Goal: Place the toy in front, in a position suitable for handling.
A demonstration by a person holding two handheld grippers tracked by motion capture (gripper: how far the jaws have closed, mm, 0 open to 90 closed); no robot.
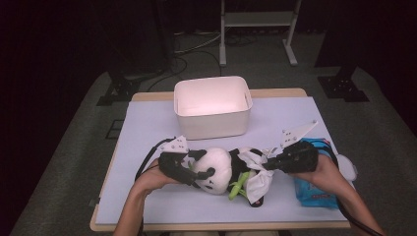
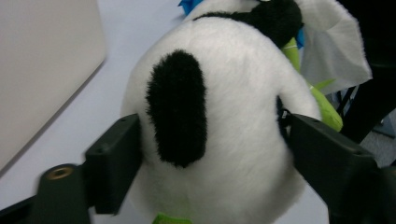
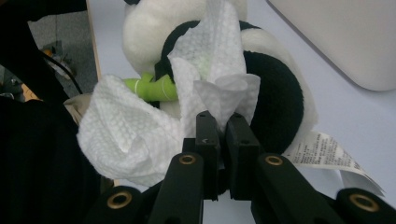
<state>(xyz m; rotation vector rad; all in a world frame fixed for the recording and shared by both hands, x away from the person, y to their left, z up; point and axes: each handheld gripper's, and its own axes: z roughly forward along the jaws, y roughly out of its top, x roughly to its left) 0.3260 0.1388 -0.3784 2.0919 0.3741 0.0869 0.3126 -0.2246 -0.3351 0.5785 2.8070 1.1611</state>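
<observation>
A black-and-white panda plush [image 1: 220, 158] lies on its side near the front of the table. My left gripper [image 1: 204, 163] is shut on its round white head [image 2: 233, 93], one jaw pressing into the fur on each side. My right gripper [image 1: 268, 164] is shut on a crumpled white wipe [image 3: 126, 126] that drapes over the panda's black body [image 3: 275, 93]. The wipe [image 1: 258, 182] hangs down toward the table's front edge. A green plush stalk [image 1: 237, 186] sticks out from the panda between head and body.
A white bin [image 1: 211, 123] stands behind the panda at the middle back of the pale mat [image 1: 147, 128]. A blue wipes pack [image 1: 310, 191] lies under my right hand. The panda's label tag [image 3: 322, 154] rests on the mat.
</observation>
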